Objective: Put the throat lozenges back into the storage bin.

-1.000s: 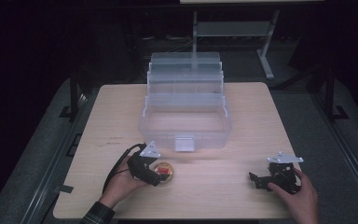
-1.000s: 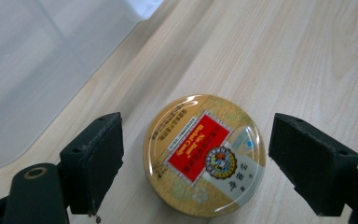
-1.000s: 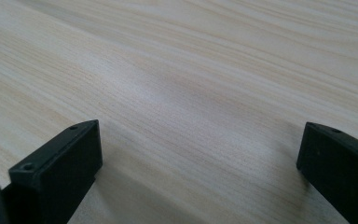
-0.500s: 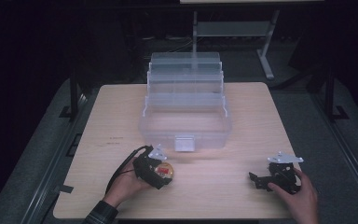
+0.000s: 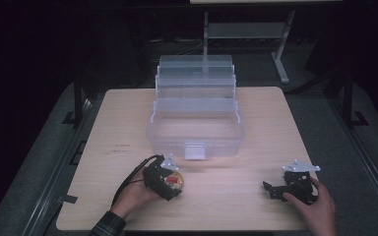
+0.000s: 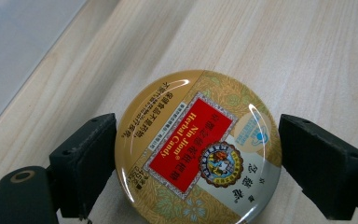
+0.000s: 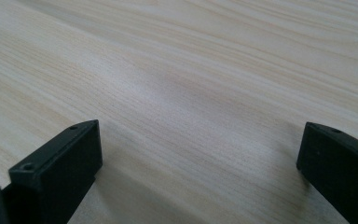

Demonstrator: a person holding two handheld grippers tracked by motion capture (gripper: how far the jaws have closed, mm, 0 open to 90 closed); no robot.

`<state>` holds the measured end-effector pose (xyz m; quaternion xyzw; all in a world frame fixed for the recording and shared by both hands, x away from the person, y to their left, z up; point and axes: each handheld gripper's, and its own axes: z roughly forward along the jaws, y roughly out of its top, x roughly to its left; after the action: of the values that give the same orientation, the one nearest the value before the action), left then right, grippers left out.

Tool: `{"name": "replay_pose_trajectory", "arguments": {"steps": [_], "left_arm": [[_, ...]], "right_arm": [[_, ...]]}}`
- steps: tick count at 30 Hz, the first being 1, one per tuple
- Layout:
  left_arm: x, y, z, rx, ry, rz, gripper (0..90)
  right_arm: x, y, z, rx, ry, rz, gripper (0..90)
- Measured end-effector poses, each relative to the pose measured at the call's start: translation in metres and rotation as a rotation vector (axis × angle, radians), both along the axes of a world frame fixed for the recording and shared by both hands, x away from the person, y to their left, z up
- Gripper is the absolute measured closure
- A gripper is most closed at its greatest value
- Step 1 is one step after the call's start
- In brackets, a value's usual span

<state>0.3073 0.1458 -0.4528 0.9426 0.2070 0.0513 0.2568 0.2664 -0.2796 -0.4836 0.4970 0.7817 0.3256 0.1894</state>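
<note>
Here, pale wooden table [image 5: 256,123], clear tiered box [image 5: 196,118], dark room, candy tin [image 6: 198,149].

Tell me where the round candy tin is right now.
In the high view the candy tin lies on the table near its front left, just in front of the clear plastic box. The left gripper has its jaws either side of it.

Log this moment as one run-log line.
left gripper: jaws around candy tin, contact unclear | right gripper: open, over bare table | clear box: open
</note>
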Motion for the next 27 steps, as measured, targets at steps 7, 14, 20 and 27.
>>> {"name": "replay_pose_trajectory", "arguments": {"steps": [7, 14, 20, 27], "left_arm": [[0.0006, 0.0003, -0.0005, 0.009, -0.002, -0.005, 17.0], [0.0008, 0.0006, -0.0006, 0.008, -0.002, -0.007, 19.2], [0.0004, 0.0011, 0.0005, -0.003, 0.01, -0.006, 19.5], [0.0002, 0.0023, 0.0027, -0.015, 0.02, -0.002, 19.5]], "right_arm": [[0.0, 0.0, 0.0, 0.0, 0.0, 0.0, 0.0], [0.0, 0.0, 0.0, 0.0, 0.0, 0.0, 0.0], [0.0, 0.0, 0.0, 0.0, 0.0, 0.0, 0.0], [0.0, 0.0, 0.0, 0.0, 0.0, 0.0, 0.0]]}}
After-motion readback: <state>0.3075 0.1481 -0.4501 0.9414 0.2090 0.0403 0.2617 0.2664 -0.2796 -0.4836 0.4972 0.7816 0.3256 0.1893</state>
